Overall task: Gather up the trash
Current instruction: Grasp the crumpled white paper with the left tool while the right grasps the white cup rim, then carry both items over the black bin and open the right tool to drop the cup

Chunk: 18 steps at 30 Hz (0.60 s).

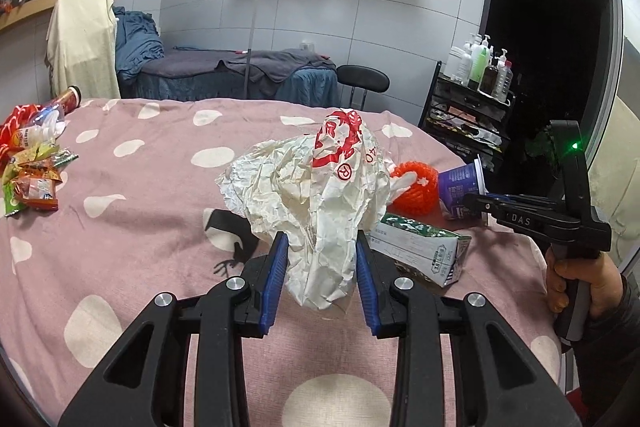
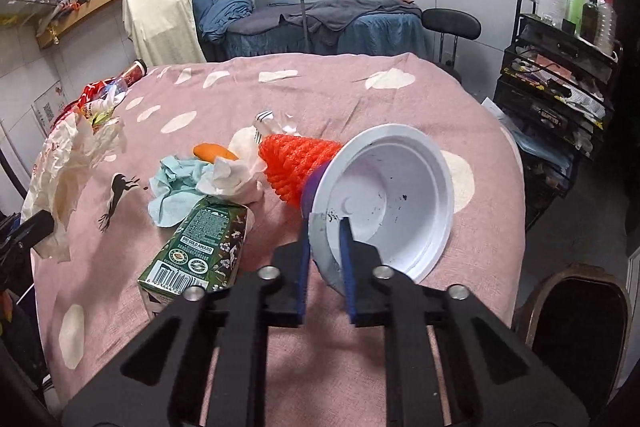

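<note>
Left gripper (image 1: 321, 239): jaws narrowed onto a crumpled white plastic bag with red print (image 1: 320, 195), both blue pads pressing its lower folds; the bag is lifted clear of the pink spotted bedspread (image 1: 160, 187) and hangs open above the jaws. In the right wrist view the same bag (image 2: 76, 167) shows at the left edge, held up over the bed.

Right gripper (image 2: 325, 231): jaws nearly closed, pinching the rim of a white plastic cup with a purple outer wall (image 2: 384, 195); 1 pad sits inside the mouth, the other outside against the foil-grey lip. The cup is tilted on its side, mouth toward the camera, dark specks on its inner base. From the left wrist view the cup (image 1: 460, 187) appears at the tip of the right gripper (image 1: 476, 203), with a hand (image 1: 580, 279) around the handle.

Remaining trash on the bedspread: orange foam fruit net (image 2: 296, 163) touching the cup's far side; green drink carton (image 2: 200, 243) lying flat just left of the right jaws; pale blue tissue (image 2: 172, 187) and white tissue (image 2: 232, 179) bunched behind the carton; orange peel (image 2: 210, 151) beyond them

A pile of snack wrappers (image 1: 32, 175) and a cylindrical can (image 1: 72, 97) lie at the far left edge, well apart from both grippers
</note>
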Motion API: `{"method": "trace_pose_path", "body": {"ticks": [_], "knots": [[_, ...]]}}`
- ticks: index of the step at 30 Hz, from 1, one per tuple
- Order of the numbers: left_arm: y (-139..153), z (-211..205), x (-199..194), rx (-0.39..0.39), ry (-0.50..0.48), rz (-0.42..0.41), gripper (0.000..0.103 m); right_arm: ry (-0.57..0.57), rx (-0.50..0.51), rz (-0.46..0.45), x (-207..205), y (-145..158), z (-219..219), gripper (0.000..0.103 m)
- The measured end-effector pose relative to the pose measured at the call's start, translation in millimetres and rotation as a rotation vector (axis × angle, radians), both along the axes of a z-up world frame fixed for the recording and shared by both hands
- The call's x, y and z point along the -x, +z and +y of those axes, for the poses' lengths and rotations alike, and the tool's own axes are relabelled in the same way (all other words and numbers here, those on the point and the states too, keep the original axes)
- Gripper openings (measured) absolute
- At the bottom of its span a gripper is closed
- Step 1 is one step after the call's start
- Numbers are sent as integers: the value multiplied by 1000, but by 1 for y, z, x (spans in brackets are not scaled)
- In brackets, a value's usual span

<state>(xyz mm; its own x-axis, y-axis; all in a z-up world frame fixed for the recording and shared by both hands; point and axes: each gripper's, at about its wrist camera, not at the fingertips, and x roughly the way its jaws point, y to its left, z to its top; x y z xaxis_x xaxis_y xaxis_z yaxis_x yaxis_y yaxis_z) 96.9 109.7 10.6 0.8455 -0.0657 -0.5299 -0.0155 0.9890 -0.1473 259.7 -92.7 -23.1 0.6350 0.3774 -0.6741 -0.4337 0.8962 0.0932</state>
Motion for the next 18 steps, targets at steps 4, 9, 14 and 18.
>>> {"method": "trace_pose_path", "body": {"ticks": [4, 9, 14, 18], "knots": [[4, -8, 1, 5, -21, -15, 33, 6, -18, -20, 13, 4, -4, 10], [12, -23, 3, -1, -55, -39, 33, -11, -68, -53, 32, 14, -19, 9], [17, -41, 3, -2, -98, -54, 33, -35, -89, -95, 54, 28, -35, 9], [20, -60, 1, -4, -148, -62, 33, -65, -105, -109, 69, 33, -51, 9]]}}
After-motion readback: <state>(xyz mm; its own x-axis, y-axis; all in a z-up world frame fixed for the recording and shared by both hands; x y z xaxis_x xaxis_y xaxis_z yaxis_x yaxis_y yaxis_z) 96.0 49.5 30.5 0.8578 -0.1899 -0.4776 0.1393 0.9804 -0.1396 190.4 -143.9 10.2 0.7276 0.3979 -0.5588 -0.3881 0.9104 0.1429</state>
